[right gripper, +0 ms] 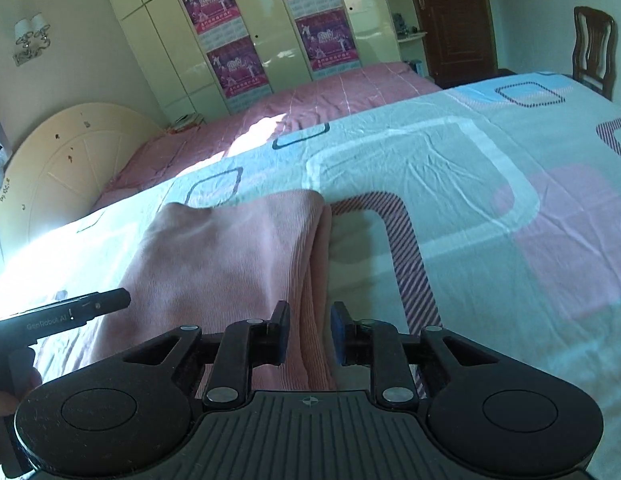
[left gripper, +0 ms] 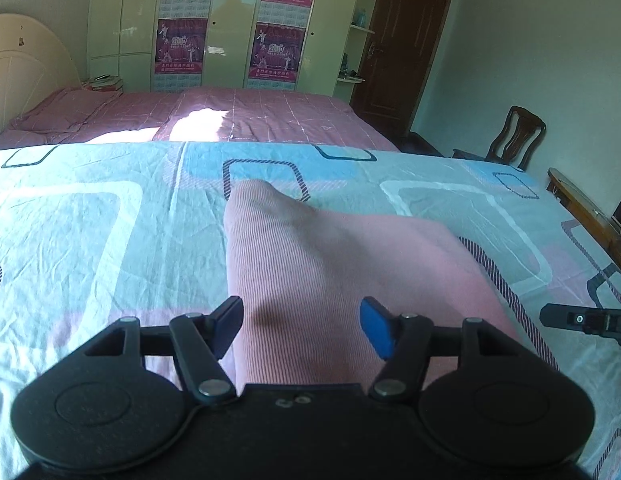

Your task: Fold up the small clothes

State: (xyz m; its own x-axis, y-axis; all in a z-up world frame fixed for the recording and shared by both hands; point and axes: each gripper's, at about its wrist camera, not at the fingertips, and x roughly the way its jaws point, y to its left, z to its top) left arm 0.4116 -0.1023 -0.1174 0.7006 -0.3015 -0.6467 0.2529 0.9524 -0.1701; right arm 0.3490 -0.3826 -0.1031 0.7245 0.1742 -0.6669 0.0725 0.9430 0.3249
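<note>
Patterned bedsheet (left gripper: 90,240), cream wardrobe (left gripper: 230,20) behind.

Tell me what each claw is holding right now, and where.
Nothing. The left claw and the right claw are both open over the pink garment's near end.

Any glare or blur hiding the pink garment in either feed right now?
Left wrist: pink garment slightly soft, evenly lit; blown-out sun patch only on the far pink bed. Right wrist: garment readable, strong glare whitening the patterned sheet beside it; fisheye bends edges.
</note>
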